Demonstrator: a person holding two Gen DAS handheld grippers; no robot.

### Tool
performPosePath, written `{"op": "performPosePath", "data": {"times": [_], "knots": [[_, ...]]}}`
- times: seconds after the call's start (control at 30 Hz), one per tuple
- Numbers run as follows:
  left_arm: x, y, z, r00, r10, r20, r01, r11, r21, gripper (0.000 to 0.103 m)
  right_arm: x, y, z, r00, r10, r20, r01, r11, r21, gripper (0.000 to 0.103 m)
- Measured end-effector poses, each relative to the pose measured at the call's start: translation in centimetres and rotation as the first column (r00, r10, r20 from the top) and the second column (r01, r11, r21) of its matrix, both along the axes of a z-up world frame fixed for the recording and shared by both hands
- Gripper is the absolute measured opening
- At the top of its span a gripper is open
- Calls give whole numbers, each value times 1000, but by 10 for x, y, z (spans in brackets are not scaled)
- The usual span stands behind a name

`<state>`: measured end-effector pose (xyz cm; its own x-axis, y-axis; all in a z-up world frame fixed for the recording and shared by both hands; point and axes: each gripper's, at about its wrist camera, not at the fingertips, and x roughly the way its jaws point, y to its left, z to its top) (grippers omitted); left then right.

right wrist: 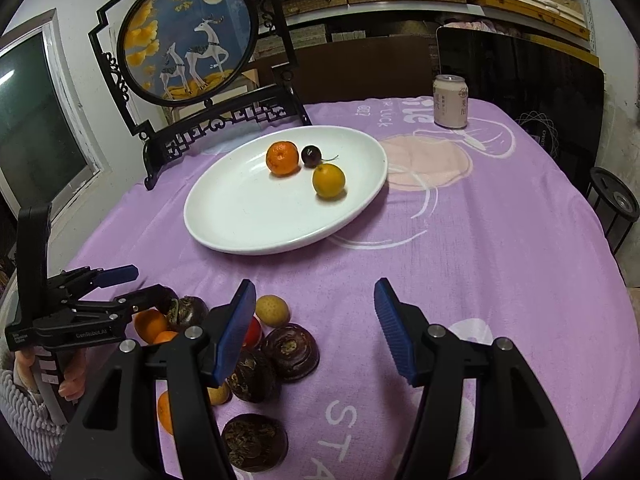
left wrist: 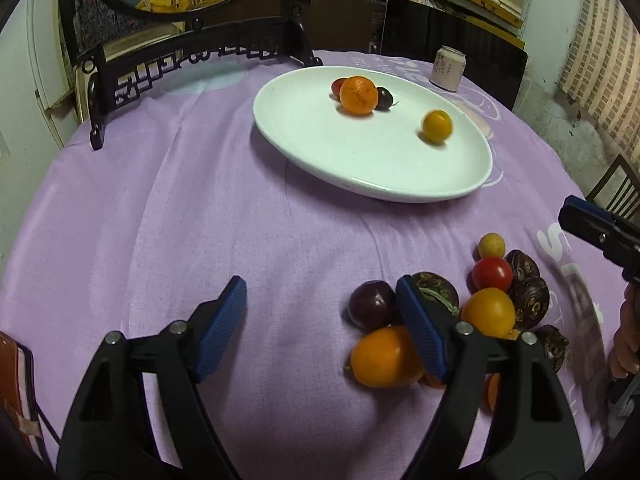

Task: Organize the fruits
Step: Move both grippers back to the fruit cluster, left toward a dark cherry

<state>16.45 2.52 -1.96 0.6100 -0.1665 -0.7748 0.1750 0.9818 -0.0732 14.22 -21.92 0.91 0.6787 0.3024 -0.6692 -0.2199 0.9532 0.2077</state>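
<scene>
A white oval plate (left wrist: pixel 360 168) (right wrist: pixel 248 216) holds a tangerine (left wrist: pixel 359 95) (right wrist: pixel 282 157), a dark plum (left wrist: pixel 385 98) (right wrist: pixel 311 155), a yellow-orange fruit (left wrist: pixel 437 126) (right wrist: pixel 328 180) and a red fruit (left wrist: pixel 338 86). A pile of loose fruit lies on the purple cloth: an orange fruit (left wrist: pixel 384 356), a dark plum (left wrist: pixel 371 304), a red tomato (left wrist: pixel 492 274), dark brown round fruits (right wrist: pixel 290 350). My left gripper (left wrist: pixel 320 324) is open and empty, its right finger beside the pile. My right gripper (right wrist: pixel 314 328) is open and empty, just right of the pile.
A pink-white drink can (left wrist: pixel 447 68) (right wrist: pixel 450 101) stands behind the plate. A black framed deer screen (right wrist: pixel 188 36) stands at the back left of the table. A brown object (left wrist: pixel 16 384) lies at the near left edge.
</scene>
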Motion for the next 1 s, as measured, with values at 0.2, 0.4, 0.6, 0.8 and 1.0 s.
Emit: {"op": "performPosePath", "data": {"times": [0.2, 0.4, 0.6, 0.8, 1.0], "knots": [[11, 39, 2, 981, 194, 6, -194, 980, 33, 78, 0, -2, 1, 1000, -1, 6, 1, 1000, 3, 62], [-3, 41, 14, 986, 164, 26, -163, 986, -38, 78, 0, -3, 2, 1000, 2, 6, -2, 1000, 12, 62], [-22, 16, 4, 996, 76, 37, -78, 995, 55, 78, -1, -1, 2, 1000, 10, 4, -10, 1000, 9, 62], [-22, 12, 0, 998, 56, 28, -57, 998, 37, 78, -2, 0, 1, 1000, 16, 3, -16, 1000, 4, 62], [-25, -4, 7, 997, -29, 65, 29, 1000, 2, 79, -1, 1, 0, 1000, 13, 1, -13, 1000, -3, 62]]}}
